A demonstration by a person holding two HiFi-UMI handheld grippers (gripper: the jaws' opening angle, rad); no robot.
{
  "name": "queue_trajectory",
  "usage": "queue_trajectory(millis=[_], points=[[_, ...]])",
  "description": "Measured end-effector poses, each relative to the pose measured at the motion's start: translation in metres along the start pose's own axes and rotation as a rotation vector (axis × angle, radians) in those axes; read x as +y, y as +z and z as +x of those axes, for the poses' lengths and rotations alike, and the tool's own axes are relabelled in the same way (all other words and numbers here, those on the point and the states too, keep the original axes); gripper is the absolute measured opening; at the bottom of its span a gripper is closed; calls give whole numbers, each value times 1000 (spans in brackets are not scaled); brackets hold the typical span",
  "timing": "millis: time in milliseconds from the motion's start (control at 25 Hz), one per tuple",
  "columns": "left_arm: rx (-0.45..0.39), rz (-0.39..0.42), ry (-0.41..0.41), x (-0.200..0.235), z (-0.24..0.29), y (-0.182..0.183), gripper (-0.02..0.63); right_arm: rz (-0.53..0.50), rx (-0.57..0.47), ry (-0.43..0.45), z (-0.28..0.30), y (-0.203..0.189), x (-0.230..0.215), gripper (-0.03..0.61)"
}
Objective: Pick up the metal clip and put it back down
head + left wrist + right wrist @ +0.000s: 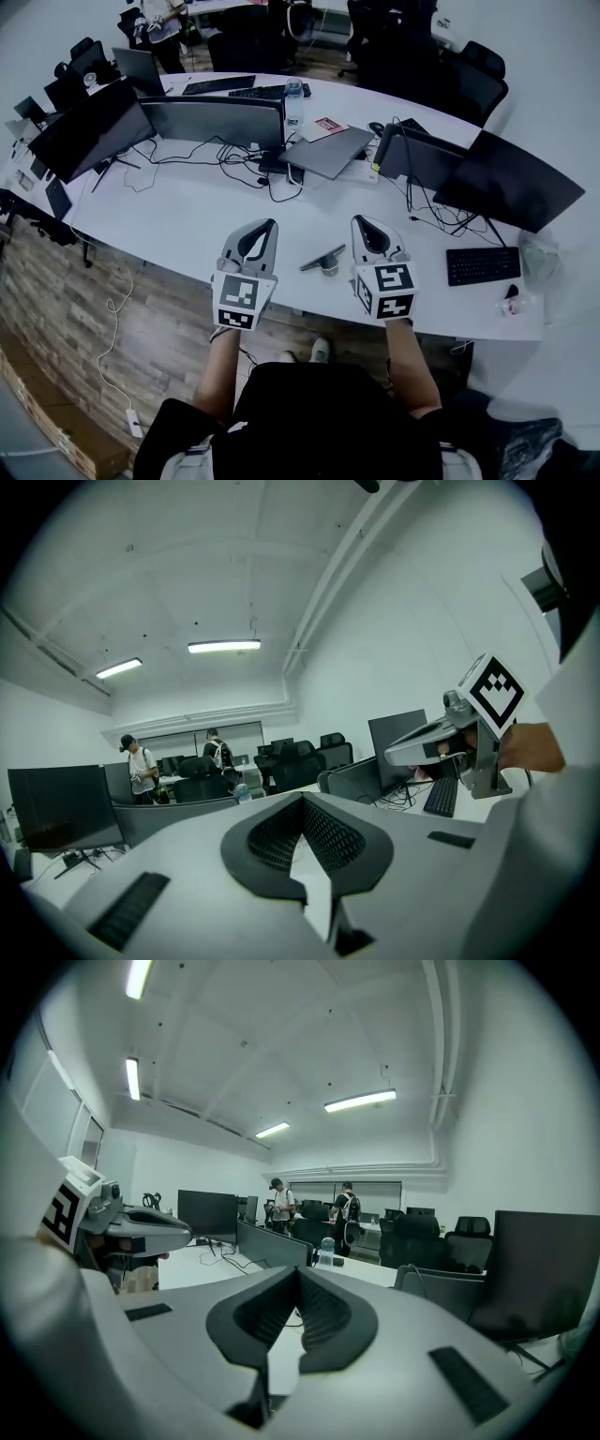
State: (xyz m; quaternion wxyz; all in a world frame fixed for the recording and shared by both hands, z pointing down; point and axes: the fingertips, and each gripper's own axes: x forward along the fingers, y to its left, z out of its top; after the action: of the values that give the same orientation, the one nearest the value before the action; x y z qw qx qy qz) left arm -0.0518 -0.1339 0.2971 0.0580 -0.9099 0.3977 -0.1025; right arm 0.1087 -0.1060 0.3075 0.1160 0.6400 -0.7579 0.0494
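Observation:
In the head view the metal clip point(323, 260) lies flat on the white table point(197, 220) near its front edge, a dark, slim piece. My left gripper point(261, 228) hovers just left of it and my right gripper point(367, 225) just right of it; neither touches it. Both point away from me and up. Seen in the left gripper view, the left gripper point(302, 799) has its jaws together with nothing between them. The right gripper point(298, 1274) is likewise shut and empty in its own view. Neither gripper view shows the clip.
Several dark monitors point(216, 120) stand along the curved table, with a closed laptop point(328, 152), a water bottle point(293, 101), tangled cables point(234, 159) and a keyboard point(482, 265) at the right. Office chairs point(469, 80) and two people point(281, 1206) are at the back of the room.

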Motion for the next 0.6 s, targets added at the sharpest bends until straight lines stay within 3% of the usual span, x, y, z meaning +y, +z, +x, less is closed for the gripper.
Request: queue_trajectory(millis=[600], points=[[-48,41,-48,-18,-6,26,9,-8,-62,-7,-20,24,2,25]])
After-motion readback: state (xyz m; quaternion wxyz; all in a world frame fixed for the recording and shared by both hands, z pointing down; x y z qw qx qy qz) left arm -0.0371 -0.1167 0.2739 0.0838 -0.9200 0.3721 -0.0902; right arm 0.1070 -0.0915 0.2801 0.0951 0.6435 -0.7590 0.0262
